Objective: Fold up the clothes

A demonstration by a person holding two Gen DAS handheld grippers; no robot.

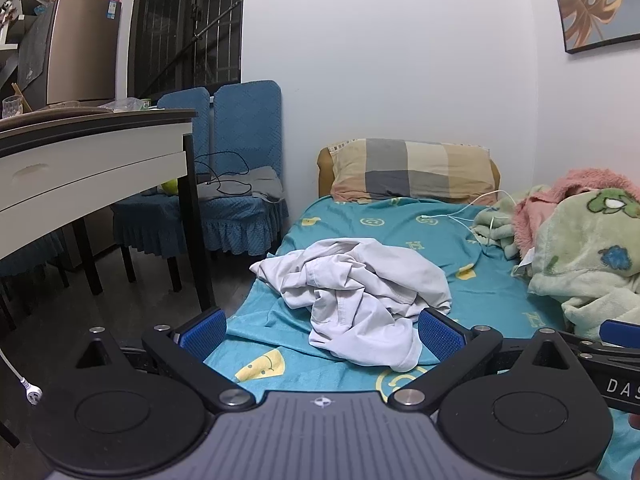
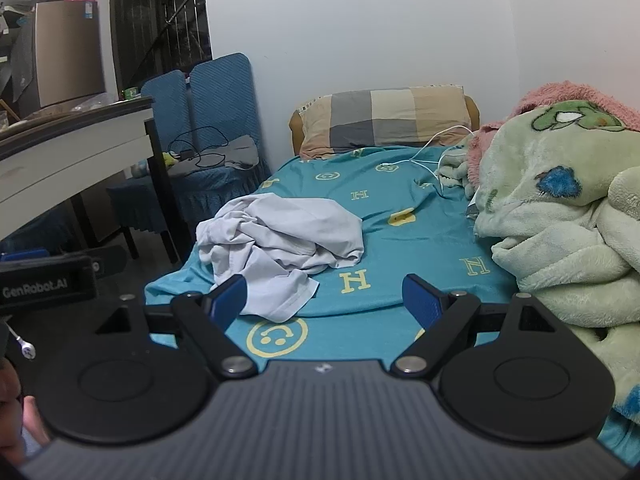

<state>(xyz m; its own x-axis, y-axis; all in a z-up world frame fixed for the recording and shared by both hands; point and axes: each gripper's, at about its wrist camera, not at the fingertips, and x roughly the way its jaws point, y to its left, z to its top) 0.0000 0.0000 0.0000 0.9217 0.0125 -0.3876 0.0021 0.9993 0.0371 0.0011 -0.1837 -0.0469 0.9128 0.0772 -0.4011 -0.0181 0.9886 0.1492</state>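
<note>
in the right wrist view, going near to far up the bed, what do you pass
right gripper with jaws open → crumpled white garment → white charging cable → checked pillow at the wall

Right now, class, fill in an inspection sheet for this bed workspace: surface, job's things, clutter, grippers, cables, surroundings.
Surface: teal bedsheet, printed, wrinkled.
Job's things: white garment, crumpled, unfolded, near the bed's left edge.
Clutter: green blanket and pink blanket heaped on the right; plaid pillow at the head.
Grippers: left gripper open, empty; right gripper open, empty.
Cables: white cable on the sheet; black cable on a chair.
Surroundings: blue chairs, table, wall picture.
</note>
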